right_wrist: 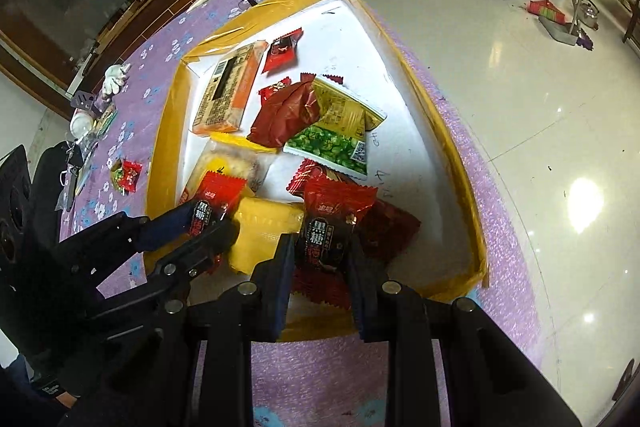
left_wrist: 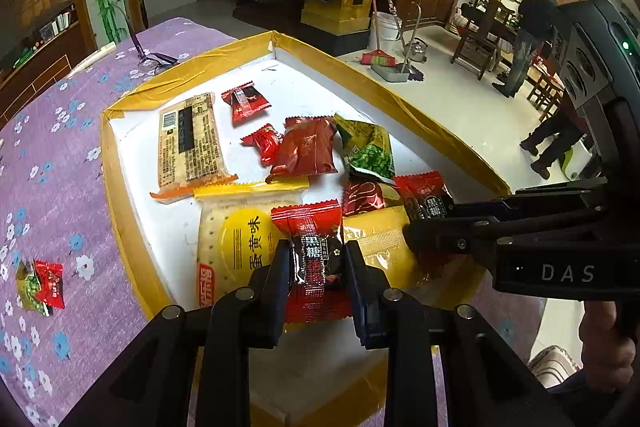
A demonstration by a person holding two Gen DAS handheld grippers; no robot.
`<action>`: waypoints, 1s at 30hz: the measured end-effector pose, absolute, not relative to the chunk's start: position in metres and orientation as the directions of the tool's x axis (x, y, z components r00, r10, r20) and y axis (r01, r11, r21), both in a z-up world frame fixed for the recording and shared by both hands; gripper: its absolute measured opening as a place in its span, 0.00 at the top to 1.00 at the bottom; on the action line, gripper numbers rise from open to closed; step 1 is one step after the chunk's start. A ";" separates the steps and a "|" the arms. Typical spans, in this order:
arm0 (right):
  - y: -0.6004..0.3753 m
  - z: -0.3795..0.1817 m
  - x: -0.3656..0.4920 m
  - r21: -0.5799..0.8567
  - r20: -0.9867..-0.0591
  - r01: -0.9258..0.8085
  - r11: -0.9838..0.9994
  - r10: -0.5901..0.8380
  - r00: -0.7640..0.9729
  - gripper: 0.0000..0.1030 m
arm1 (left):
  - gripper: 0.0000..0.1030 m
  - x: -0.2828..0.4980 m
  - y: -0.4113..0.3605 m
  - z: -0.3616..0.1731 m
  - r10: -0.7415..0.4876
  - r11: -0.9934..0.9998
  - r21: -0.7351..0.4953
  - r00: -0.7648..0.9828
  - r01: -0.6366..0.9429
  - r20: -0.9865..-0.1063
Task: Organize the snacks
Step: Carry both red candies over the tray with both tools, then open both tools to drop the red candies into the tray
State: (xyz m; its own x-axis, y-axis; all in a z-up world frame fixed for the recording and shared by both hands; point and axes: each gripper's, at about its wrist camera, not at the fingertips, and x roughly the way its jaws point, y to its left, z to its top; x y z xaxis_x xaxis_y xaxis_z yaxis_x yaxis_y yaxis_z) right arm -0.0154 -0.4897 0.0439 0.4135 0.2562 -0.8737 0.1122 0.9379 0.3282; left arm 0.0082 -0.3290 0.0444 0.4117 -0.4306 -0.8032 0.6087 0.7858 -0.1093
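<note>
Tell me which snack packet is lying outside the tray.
The small red packet on the purple cloth, atop a green one; every other sits inside the yellow-rimmed tray.

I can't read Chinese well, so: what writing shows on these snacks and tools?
"DAS": on the black body of the right tongs.
"黑糖": on the red-and-black sweet held in the left tongs, and on the matching sweet in the right.
"蛋黄味": on the yellow cracker pack.
Beige packet's print: too small to read.
</note>
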 end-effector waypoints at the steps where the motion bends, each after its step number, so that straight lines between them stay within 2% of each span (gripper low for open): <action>1: -0.490 0.044 -0.014 0.331 -0.873 0.109 0.937 0.260 0.413 0.76 | 0.74 0.009 -0.329 0.044 -0.429 0.788 -0.108 0.414 0.606 -0.803; 27: -0.491 0.044 -0.011 0.323 -0.872 0.114 0.940 0.249 0.421 0.74 | 0.72 0.013 -0.326 0.038 -0.445 0.791 -0.115 0.436 0.601 -0.783; 30: -0.488 0.046 -0.014 0.311 -0.875 0.115 0.943 0.237 0.421 0.74 | 0.68 0.012 -0.326 0.038 -0.445 0.791 -0.117 0.434 0.600 -0.783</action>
State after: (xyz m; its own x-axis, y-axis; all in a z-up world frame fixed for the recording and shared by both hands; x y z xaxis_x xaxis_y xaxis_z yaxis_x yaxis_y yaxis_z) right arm -0.0143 -0.4882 0.0458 0.4214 0.2375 -0.8752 0.1153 0.9432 0.3114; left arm 0.0115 -0.3257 0.0383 0.4340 -0.4454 -0.7831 0.6001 0.7912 -0.1174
